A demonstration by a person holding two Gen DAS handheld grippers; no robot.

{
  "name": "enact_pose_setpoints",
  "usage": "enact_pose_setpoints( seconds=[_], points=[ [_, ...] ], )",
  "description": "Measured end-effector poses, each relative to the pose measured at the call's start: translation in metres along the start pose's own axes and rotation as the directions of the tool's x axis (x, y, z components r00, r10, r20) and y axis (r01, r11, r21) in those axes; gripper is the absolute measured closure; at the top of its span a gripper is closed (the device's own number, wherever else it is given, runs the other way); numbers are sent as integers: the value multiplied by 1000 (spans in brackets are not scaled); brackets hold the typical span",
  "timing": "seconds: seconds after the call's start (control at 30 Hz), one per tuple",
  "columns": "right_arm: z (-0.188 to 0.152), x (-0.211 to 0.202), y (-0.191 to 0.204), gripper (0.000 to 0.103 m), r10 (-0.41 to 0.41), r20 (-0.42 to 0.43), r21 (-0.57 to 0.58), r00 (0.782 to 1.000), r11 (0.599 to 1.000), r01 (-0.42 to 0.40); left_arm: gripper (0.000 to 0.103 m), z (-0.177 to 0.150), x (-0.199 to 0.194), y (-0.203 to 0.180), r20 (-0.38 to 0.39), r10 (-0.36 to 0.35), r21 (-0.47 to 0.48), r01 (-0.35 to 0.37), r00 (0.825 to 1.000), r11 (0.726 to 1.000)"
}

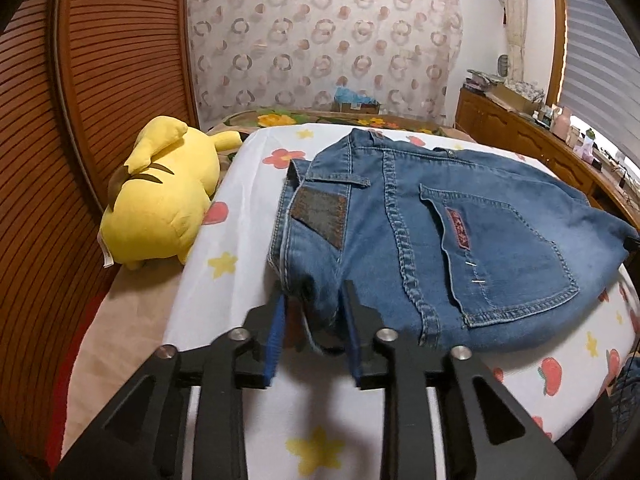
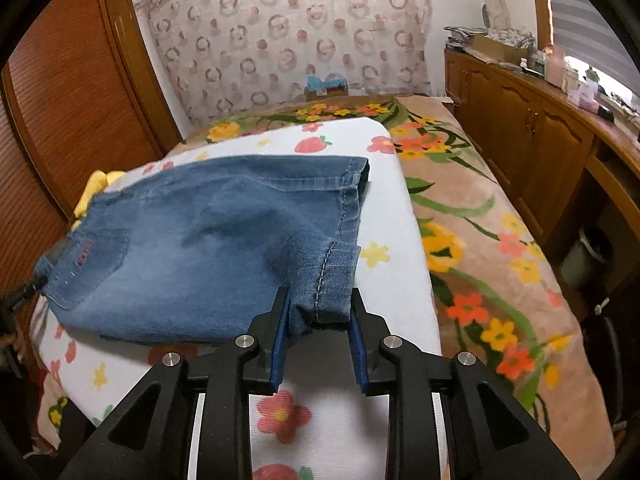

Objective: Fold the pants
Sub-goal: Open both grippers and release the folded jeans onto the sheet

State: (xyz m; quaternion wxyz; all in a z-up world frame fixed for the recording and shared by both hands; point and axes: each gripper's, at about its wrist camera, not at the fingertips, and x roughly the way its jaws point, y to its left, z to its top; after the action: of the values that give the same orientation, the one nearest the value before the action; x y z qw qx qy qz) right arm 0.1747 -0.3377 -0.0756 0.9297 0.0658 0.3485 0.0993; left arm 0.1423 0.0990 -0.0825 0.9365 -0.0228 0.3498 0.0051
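Obs.: one pair of blue denim jeans (image 1: 432, 236), already folded into a compact bundle, lies on the white flower-print sheet (image 1: 224, 240) covering the bed, toward that sheet's far end. The long axis of the bundle runs left to right across the bed: waistband end with leather patch (image 1: 319, 216) and back pocket (image 1: 508, 256) on the left, hemmed leg cuffs (image 2: 332, 280) on the right.

Left gripper (image 1: 313, 304): jaws straddle a bunched near-edge corner at the waistband end; cloth sits between the blue pads, which appear to pinch it.

Right gripper (image 2: 320, 308): jaws bracket the near cuff corner; denim fills the gap, apparently gripped.

Judgement: each hand is at its own end of the bundle, denim directly ahead of both, so the next fold would likely bring one end over the other along that axis.

Count: jeans 1; grippers 2; yellow plush toy (image 1: 160, 196) 1, off the sheet's left edge.
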Motion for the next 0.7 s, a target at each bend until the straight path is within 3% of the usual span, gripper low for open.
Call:
enact_pose_setpoints(
  seconds=[0.2, 0.27, 0.33, 0.5, 0.7],
  points=[
    [4, 2, -2, 75, 7, 21, 25, 1000, 1000, -8, 25, -1, -19, -1, 51, -31, -4, 32, 998, 999],
    [6, 0, -2, 76, 12, 36, 31, 999, 999, -13, 23, 0, -22, -5, 57, -40, 11, 39, 998, 999],
    [8, -3, 0, 91, 9, 49, 17, 999, 1000, -10, 23, 1, -24, -10, 62, -37, 25, 35, 997, 999],
    [18, -10, 19, 92, -8, 93, -46, 996, 999, 13, 23, 5, -31, -17, 88, -52, 19, 51, 995, 999],
    [53, -24, 62, 93, 42, 177, -132, 983, 991, -19, 23, 11, -41, -27, 99, -72, 34, 69, 992, 997]
  ],
)
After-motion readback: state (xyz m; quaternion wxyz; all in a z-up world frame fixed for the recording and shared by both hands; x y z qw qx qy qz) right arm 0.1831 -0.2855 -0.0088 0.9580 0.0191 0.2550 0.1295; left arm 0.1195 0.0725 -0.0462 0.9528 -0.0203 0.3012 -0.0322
